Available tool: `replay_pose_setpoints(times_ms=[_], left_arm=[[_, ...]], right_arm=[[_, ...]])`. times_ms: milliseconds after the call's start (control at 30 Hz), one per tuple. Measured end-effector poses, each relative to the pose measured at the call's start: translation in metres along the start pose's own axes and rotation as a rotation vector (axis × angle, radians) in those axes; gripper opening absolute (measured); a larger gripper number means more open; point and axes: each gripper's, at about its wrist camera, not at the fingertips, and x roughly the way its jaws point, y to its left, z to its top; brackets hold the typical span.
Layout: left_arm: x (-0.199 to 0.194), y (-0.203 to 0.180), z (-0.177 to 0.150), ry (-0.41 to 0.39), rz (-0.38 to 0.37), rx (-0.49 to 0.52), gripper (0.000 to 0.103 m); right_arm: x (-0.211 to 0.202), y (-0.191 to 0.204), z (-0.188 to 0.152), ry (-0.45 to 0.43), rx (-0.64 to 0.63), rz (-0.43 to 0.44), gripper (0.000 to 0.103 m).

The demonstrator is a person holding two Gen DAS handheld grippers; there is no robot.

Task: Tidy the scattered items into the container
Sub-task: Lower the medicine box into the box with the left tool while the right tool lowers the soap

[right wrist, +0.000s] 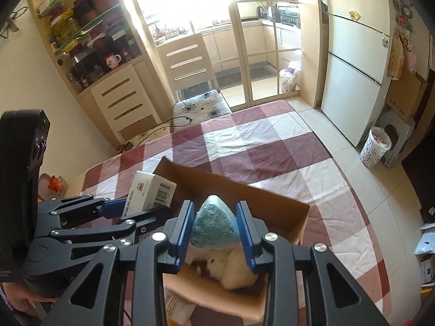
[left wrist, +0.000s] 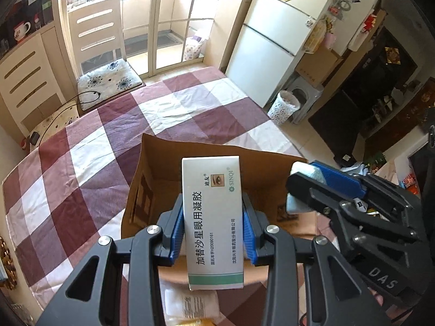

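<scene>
A: Status on the two claws?

B: Left claw [left wrist: 214, 233] is clamped on the white medicine carton [left wrist: 213, 217], pads on its long sides, carton standing on end. Right claw [right wrist: 214, 228] is clamped on a clear packet of blue-green granules [right wrist: 213, 221], pinched near its wide lower part so the tip sticks up.

A: Where are they relative to the container?

B: Both hang over the open cardboard box [left wrist: 152, 168] on the checked bench [left wrist: 81, 163], side by side and close together. Both point steeply down into it. Neither item touches the box, as far as I can tell.

A: Why the end-on grip on the carton?

B: My guess is that it goes in narrow-end first and doesn't catch the raised flap on the far side.

A: Anything already in there?

B: A white plush toy [right wrist: 233, 269] on the box floor, right under the packet. Soft landing.

A: Anything left outside?

B: A flat pale sachet [left wrist: 193, 307] on the bench, just in front of the box. Probably next.

A: Risk?

B: The claws are crowded. Releasing one at a time looks safer.
</scene>
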Motion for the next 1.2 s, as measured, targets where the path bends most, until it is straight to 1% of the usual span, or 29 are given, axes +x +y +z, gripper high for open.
replay_pose_setpoints(times_ms=[167, 367, 700, 933, 1200], left_arm=[[0.032, 0.007, 0.001, 0.053, 0.017, 0.004, 0.037], [0.056, 0.006, -0.009, 0.089, 0.044, 0.048, 0.037], [0.077, 0.008, -0.018, 0.114, 0.072, 0.099, 0.037], [0.093, 0.01, -0.021, 0.134, 0.083, 0.113, 0.037], [0.101, 0.016, -0.025, 0.151, 0.077, 0.112, 0.038]], right_arm=[[0.026, -0.009, 0.004, 0.039, 0.019, -0.009, 0.033], [0.053, -0.016, -0.003, 0.096, 0.038, 0.001, 0.033], [0.086, -0.014, -0.016, 0.157, 0.022, 0.019, 0.033], [0.102, -0.014, -0.022, 0.191, 0.013, 0.016, 0.033], [0.111, -0.018, -0.027, 0.225, 0.031, 0.014, 0.034]])
